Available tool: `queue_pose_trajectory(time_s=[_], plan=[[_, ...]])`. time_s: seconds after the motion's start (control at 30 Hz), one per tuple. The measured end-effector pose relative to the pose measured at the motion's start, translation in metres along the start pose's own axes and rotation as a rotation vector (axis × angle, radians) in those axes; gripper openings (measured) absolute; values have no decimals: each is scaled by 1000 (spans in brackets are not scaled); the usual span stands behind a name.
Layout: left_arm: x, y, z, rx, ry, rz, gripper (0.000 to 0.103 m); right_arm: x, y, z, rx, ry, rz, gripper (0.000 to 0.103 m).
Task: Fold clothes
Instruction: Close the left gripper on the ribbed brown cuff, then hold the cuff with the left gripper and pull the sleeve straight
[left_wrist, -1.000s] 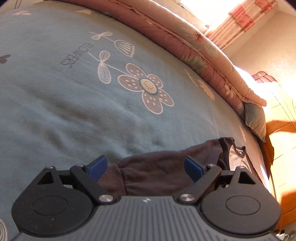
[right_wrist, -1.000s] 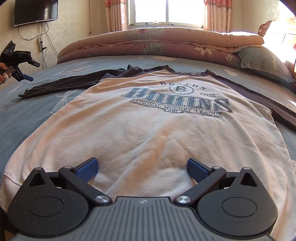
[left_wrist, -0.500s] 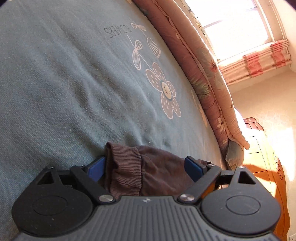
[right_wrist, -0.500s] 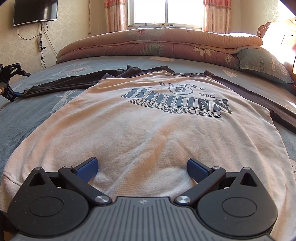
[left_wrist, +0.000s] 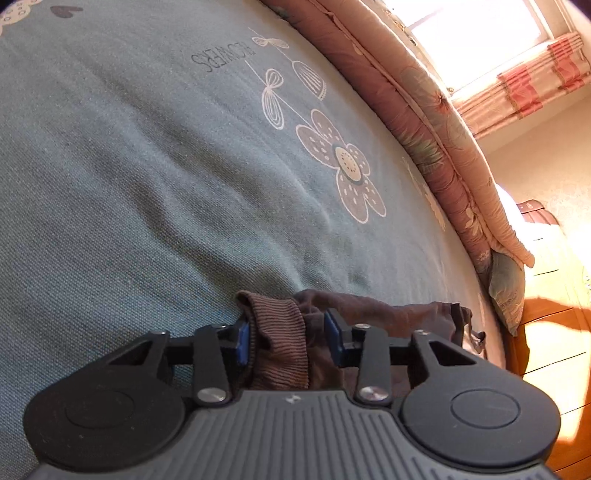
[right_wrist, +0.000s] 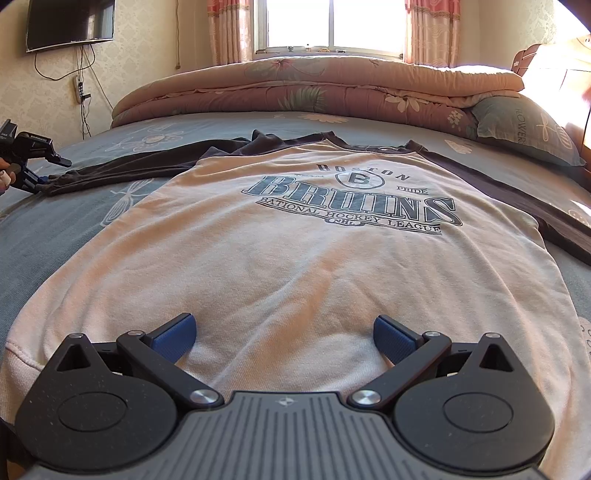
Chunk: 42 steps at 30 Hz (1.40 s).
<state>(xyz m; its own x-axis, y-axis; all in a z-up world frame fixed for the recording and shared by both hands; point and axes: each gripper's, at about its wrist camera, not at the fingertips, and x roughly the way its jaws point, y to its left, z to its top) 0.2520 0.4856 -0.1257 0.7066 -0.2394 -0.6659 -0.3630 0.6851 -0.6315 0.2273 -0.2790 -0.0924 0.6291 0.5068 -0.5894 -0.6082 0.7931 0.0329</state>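
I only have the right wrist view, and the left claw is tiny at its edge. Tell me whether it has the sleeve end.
Observer: Yes. In the left wrist view the left claw has just been closing, and its pads now pinch the ribbed brown cuff.
Operator: Report what lies ahead of it.
Observer: Blue-grey bedsheet with a printed flower, then the folded quilt along the far edge.
Operator: Say where the rest of the sleeve runs.
Observer: The sleeve trails off bunched to the right of the cuff.
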Motion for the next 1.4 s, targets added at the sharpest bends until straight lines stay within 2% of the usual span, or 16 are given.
queue_pose_trajectory(time_s=[0.1,0.23,0.4,0.57,0.7,0.77,0.83,0.9,1.0,1.17,1.23,1.4], plan=[[-4,-3,1,-13,-17,38,13,0,0,0,0,-1,-1,103],[-17,-10,4,14,-60,50,12,0,-1,0,0,-2,-2,103],[-39,1,6,4,-104,67,12,0,-1,0,1,-3,-2,103],[-49,22,2,-54,-119,108,12,0,-1,0,2,-3,-2,103],[-52,30,-4,-80,-129,89,13,0,-1,0,2,-3,-3,103],[-53,28,-4,-76,-134,78,15,0,-1,0,2,-3,-3,103],[-58,28,-4,-98,-145,98,23,0,-1,0,2,-4,-3,103],[-65,31,-7,-117,-155,101,38,0,-1,-1,1,-4,-5,103],[-76,38,-21,-150,-153,70,45,-1,-1,-1,1,-5,-5,103],[-84,51,-54,-233,-115,12,50,-1,-1,-1,1,-6,-7,103],[-87,54,-63,-259,-126,4,51,-1,-1,-1,1,-6,-8,103],[-88,66,-77,-356,-137,-71,56,-2,-1,-1,0,-8,-11,103]])
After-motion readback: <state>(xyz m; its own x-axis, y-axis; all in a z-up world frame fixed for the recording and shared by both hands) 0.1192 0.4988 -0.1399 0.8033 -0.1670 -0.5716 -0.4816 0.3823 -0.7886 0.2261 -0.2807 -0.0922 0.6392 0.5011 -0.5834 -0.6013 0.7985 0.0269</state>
